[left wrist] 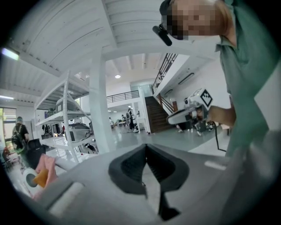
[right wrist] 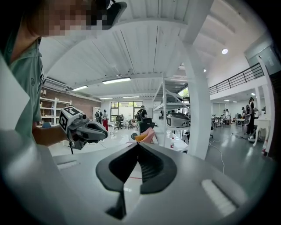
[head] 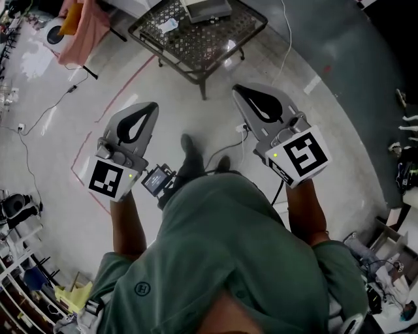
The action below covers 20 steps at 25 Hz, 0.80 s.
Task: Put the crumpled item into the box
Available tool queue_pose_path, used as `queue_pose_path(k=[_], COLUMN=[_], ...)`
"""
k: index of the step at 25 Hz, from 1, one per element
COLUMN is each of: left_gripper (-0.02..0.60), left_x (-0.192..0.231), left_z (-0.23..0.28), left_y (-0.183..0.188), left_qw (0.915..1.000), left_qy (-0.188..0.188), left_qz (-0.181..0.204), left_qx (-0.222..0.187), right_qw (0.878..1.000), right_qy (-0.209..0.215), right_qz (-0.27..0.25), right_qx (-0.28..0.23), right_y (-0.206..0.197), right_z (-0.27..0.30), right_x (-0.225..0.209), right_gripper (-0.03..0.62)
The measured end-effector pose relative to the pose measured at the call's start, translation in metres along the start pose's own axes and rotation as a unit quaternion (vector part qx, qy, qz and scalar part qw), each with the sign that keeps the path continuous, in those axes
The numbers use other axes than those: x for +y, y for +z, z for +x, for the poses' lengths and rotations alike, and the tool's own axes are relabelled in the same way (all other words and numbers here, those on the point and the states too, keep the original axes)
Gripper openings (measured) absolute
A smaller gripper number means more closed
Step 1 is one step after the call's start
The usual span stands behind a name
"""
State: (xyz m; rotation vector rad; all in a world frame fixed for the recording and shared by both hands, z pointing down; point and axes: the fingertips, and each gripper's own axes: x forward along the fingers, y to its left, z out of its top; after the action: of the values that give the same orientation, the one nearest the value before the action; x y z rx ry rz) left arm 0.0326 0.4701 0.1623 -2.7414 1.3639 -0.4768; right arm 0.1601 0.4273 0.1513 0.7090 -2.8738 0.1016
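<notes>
On a dark metal mesh table at the top of the head view lies a small white crumpled item, with a grey box beside it at the far edge. Both grippers hang in the air in front of the person, short of the table and pointing towards it. My left gripper is shut with nothing in it. My right gripper is shut and empty too. Each gripper view shows the other gripper off to the side, not the table top.
A pink cloth hangs at the upper left beside a white round device. Cables run over the pale floor. White shelving and a white pillar stand nearby. Clutter lines the right and lower left edges.
</notes>
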Motion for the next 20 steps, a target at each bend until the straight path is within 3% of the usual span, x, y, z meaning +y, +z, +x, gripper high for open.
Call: queue_pose_path(k=[11, 20], left_gripper=[0.003, 0.003], left_x=[0.103, 0.149], left_z=[0.03, 0.039], left_y=[-0.013, -0.012], left_qw=[0.9984, 0.9945], left_qy=[-0.051, -0.096], left_qz=[0.006, 0.016], left_qx=[-0.022, -0.039], right_qw=[0.998, 0.995], right_qy=[-0.056, -0.099], right_qz=[0.007, 0.003], right_qx=[0.007, 0.005], right_y=[0.015, 0.035], right_z=[0.084, 0.126], right_x=[-0.029, -0.038], right_gripper=[0.006, 0.006])
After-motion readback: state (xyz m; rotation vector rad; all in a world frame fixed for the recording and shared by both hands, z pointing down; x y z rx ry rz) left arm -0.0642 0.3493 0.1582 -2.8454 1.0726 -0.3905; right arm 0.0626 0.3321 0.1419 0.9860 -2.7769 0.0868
